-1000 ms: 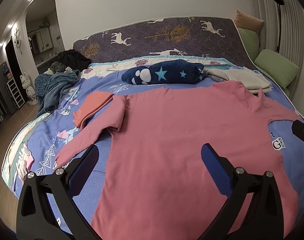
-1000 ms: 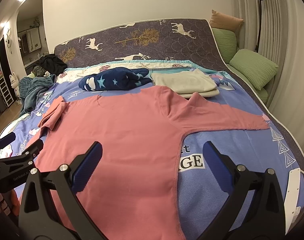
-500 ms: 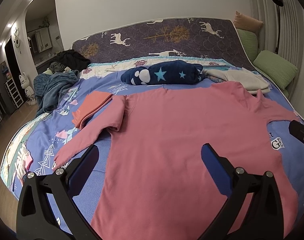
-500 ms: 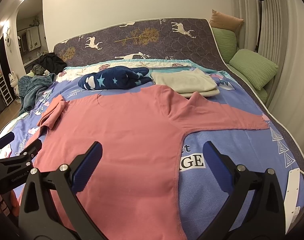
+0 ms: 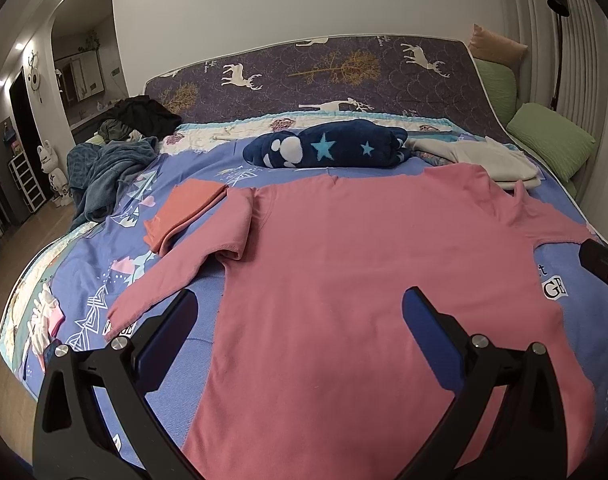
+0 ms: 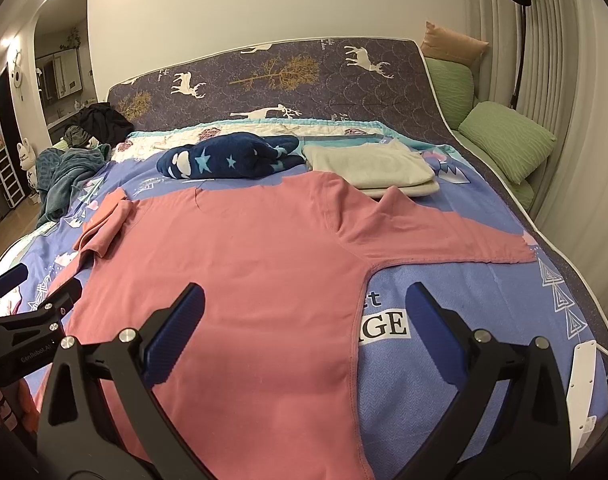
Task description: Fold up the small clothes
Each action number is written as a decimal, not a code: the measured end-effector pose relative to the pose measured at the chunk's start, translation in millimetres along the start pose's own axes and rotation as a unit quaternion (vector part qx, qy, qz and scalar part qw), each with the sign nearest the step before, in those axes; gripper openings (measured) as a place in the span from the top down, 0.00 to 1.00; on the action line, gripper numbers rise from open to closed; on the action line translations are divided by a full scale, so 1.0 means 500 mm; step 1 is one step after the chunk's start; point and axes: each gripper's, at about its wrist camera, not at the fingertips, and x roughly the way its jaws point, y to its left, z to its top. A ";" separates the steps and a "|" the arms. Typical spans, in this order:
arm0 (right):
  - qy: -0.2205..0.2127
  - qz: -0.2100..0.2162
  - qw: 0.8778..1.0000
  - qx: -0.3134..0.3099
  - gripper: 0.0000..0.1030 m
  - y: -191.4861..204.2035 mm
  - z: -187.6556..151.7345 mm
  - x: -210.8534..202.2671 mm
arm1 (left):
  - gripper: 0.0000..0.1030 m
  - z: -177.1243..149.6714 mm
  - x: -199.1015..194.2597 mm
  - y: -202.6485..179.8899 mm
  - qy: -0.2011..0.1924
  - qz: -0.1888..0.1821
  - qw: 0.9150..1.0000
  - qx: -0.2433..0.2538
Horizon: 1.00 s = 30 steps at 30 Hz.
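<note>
Above the near part of the pink long-sleeved shirt (image 5: 364, 280) the left gripper (image 5: 295, 320) hangs with its two blue-padded fingers spread wide, and nothing is between them. Its left finger is over the blue bedspread (image 5: 99, 276) beside the shirt's edge, its right finger over the shirt's body. The right gripper (image 6: 304, 312) is spread wide too and empty; its left finger is over the pink cloth and its right finger over the bedspread, near the printed letters "GE".

The shirt lies flat on the bed with its neck toward the headboard (image 6: 304, 80). On the right side its sleeve is stretched out straight toward the bed's edge. On the left side the sleeve is bent near the shoulder (it makes a small fold there) and then runs down toward the near left corner.

Just beside this bent sleeve lies a folded orange-pink garment (image 5: 183, 208). Beyond the shirt's neck there is a dark blue bundle with stars (image 5: 328, 148), and to its right a folded cream-coloured garment (image 6: 372, 168), whose near edge is close to the shirt's shoulder. A grey-blue blanket (image 5: 103, 172) lies crumpled at the far left side of the bed. Green pillows (image 6: 504, 140) rest at the right of the bed, and a white power strip (image 6: 582, 384) lies on its near right edge.
</note>
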 end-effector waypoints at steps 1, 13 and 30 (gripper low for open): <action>0.000 0.000 1.000 0.000 0.02 0.000 0.001 0.000 | 0.01 0.000 0.000 0.001 0.000 0.000 1.000 -0.001; 0.001 -0.005 1.000 -0.015 0.02 0.015 0.012 0.000 | 0.01 0.000 0.014 0.047 -0.006 -0.035 0.999 -0.020; 0.026 -0.016 0.999 -0.025 0.02 0.026 0.014 0.053 | 0.01 -0.183 0.284 0.564 0.140 -0.150 0.835 -0.510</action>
